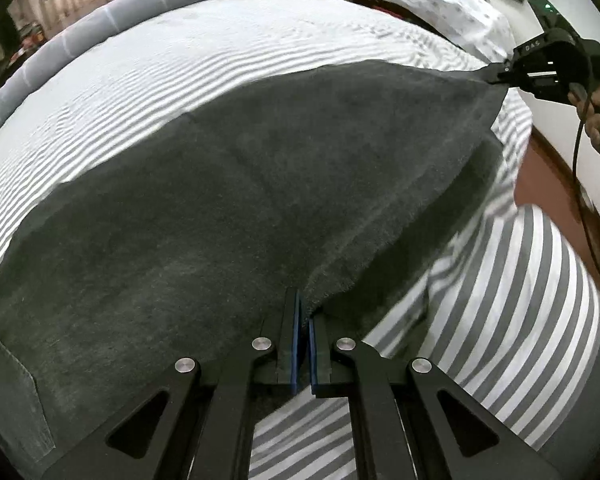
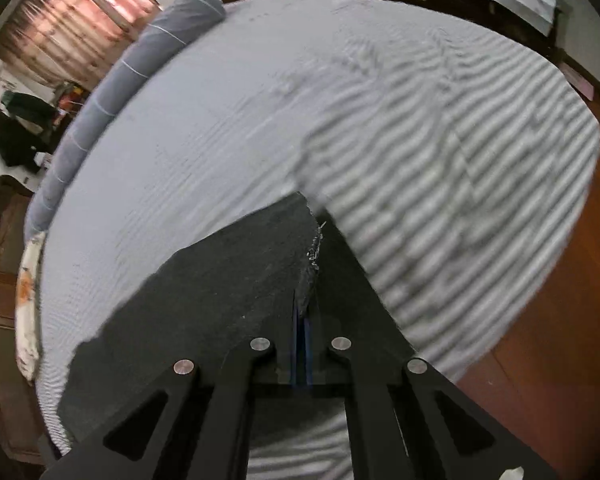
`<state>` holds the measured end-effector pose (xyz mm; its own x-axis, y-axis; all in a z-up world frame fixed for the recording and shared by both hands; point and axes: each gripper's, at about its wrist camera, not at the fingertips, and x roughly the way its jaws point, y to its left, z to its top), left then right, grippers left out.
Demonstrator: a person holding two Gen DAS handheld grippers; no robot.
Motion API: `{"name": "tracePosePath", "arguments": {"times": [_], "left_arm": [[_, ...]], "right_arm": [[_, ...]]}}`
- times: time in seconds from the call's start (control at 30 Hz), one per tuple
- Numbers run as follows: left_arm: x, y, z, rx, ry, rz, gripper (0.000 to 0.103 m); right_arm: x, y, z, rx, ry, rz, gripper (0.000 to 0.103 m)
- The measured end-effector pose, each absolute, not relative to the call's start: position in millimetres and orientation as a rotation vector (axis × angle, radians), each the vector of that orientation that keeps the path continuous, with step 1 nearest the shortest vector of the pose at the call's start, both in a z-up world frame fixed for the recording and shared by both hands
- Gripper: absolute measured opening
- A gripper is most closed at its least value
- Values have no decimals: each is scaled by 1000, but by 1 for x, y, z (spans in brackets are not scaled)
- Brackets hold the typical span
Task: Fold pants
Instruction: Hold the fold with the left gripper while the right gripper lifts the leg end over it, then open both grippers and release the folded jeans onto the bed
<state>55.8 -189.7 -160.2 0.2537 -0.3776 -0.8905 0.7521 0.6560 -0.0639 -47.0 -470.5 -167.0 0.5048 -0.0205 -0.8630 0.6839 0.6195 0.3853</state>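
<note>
Pants point(image 1: 228, 208) of dark grey cloth lie spread over the striped bedspread point(image 1: 148, 68), stretched between my two grippers. From my left wrist camera they fill most of the view, with a sewn patch pocket point(image 1: 14, 396) at the near left edge and a raised hem running from my left gripper point(image 1: 303, 320) up to the far right corner. My left gripper is pinched tight on that near edge, blue pads pressed together with cloth between them. At the far right corner, my right gripper point(image 1: 496, 74) clamps the other end of the same edge, lifting it just off the bed; my right hand point(image 1: 598, 114) is wrapped around the handle and a black cable point(image 1: 580, 184) trails down from it.

From the right wrist camera, my right gripper point(image 2: 303, 312) has its pads closed on a bunched fold of the pants point(image 2: 220, 280), which slope away to the left. Beyond them the bedspread point(image 2: 440, 152) runs to a long grey bolster point(image 2: 112, 80) along the far side, with a pink curtain point(image 2: 80, 16) behind and wooden floor point(image 2: 560, 320) on the right.
</note>
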Motion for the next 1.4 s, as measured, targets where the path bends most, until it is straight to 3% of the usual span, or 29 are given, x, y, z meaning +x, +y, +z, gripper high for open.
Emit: {"name": "tracePosePath", "arguments": {"times": [0.73,0.8,0.93,1.2,1.27,1.4], "left_arm": [[44,-182,-177,447,1092,-857,5],[46,-182,-181,433,1100,-841,6],[51,-182,-181,384,1144,-835,14],[60,-144,-136,232,1138,-868,22],[69,-126,-122,179,1103,-839,31],[105,-83,-103,93,1018,-660,35]], "right_arm": [[-70,-455,-243,799,1091,-602,3],[-69,-455,-243,813,1099,-607,8],[-68,-455,-231,831,1121,-623,44],[-66,-446,-165,800,1042,-632,44],[-48,-440,-146,767,1030,-578,44],[15,-402,-118,689,1042,-361,44]]}}
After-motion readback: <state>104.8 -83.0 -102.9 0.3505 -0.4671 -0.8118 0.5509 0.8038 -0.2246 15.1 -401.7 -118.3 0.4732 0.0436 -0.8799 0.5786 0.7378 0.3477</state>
